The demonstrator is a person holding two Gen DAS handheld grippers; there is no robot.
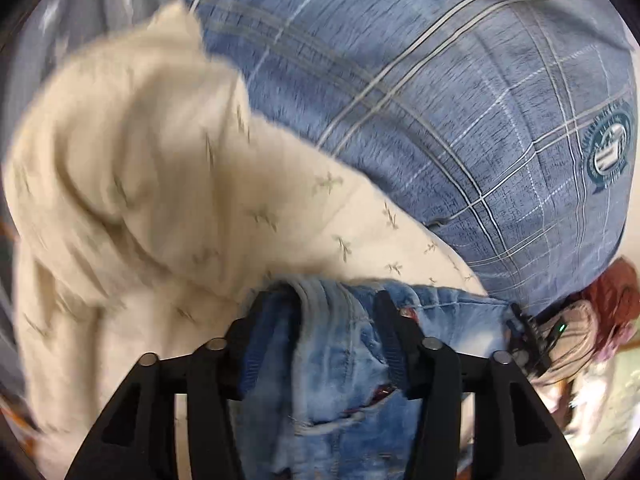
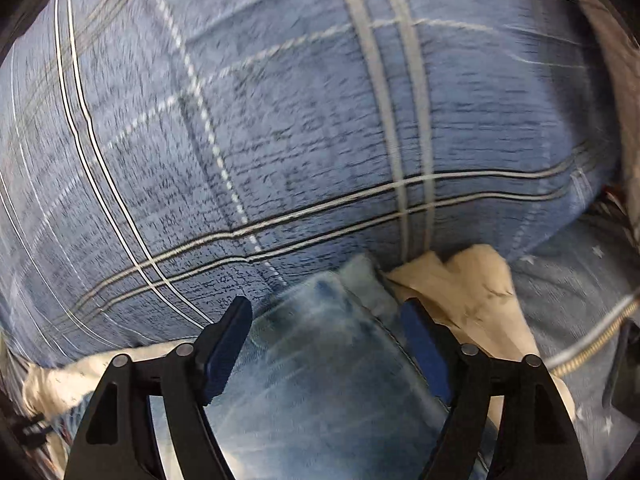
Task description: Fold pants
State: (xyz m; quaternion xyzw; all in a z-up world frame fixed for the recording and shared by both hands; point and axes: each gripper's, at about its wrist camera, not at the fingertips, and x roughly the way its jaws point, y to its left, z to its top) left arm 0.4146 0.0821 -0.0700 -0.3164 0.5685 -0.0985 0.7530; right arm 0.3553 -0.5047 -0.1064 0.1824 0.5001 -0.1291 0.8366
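Denim fills the foreground of both wrist views. In the left view, the left gripper is seen with its 2 fingers closed partway on a bunched, distressed section of the jeans, which is pinched between the blue pads. In the right view, the right gripper is seen with its fingers set wider, a flatter band of the jeans lying between them; whether the pads press the cloth cannot be told, since the view is blurred. Beyond the denim, a cream printed cloth is heaped just beside the jeans. Farthest, a blue plaid bedcover is spread beneath everything. The denim is judged heavy, limp yet fairly thick, and unlikely to slip; seams, waistband or hems are judged the firmest places to be gripped.
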